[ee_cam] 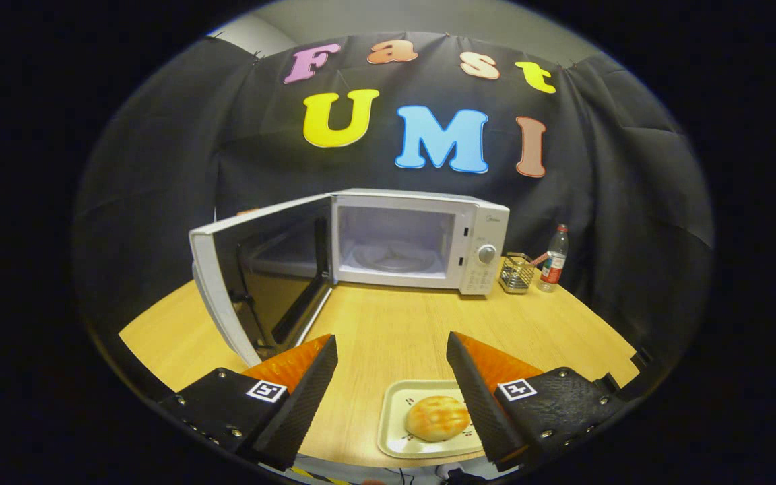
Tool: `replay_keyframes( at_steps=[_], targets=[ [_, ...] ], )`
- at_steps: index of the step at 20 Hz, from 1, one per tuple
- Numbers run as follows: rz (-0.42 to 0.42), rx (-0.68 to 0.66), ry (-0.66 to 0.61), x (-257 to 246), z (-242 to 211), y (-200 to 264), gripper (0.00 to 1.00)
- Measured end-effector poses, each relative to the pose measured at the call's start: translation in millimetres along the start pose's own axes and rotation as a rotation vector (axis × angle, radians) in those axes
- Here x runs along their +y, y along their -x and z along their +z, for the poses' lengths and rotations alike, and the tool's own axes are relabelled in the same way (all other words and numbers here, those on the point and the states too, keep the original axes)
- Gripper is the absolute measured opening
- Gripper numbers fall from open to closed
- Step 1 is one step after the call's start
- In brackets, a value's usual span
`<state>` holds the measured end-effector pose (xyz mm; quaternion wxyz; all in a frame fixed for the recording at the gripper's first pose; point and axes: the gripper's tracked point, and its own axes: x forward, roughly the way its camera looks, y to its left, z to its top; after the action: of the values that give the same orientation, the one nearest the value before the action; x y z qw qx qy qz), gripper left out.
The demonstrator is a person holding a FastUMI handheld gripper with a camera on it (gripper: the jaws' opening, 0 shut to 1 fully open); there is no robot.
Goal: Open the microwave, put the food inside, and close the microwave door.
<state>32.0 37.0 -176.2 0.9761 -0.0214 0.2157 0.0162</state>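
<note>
The gripper point(392, 377) hung over the near edge of the wooden table point(388, 323), its jaws spread wide and grasping nothing. The food, a round golden bun point(436, 417) with a browned, crackled top, sat on a small pale tray point(393, 421) in the lower centre of the frame, low between the two fingers and nearer the right one, whose inner face overlapped the tray's right side in the view. The bun looked roughly round, with no clear long axis; the tray was squarish with rounded corners. I could not tell whether the right finger touched the tray or merely hung above it. Further back, in the middle of the frame, the white microwave point(422, 239) stood with its door point(253, 276) swung fully open to the left, the cavity and glass turntable point(395, 257) bare. So the opening step appeared done, and the likely next move was to drop down and slightly right and close on the tray or bun. A wire basket point(517, 273) and a water bottle point(554, 258) stood right of the microwave, well apart from the tray.
</note>
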Motion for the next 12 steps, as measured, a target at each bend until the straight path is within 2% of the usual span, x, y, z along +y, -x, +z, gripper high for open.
replay_keyframes(
  at_steps=[5,12],
  targets=[
    [-0.048,0.13,0.013,-25,-50,-17,0.99],
    [-0.07,0.288,0.048,-40,-107,-38,0.99]
  ],
)
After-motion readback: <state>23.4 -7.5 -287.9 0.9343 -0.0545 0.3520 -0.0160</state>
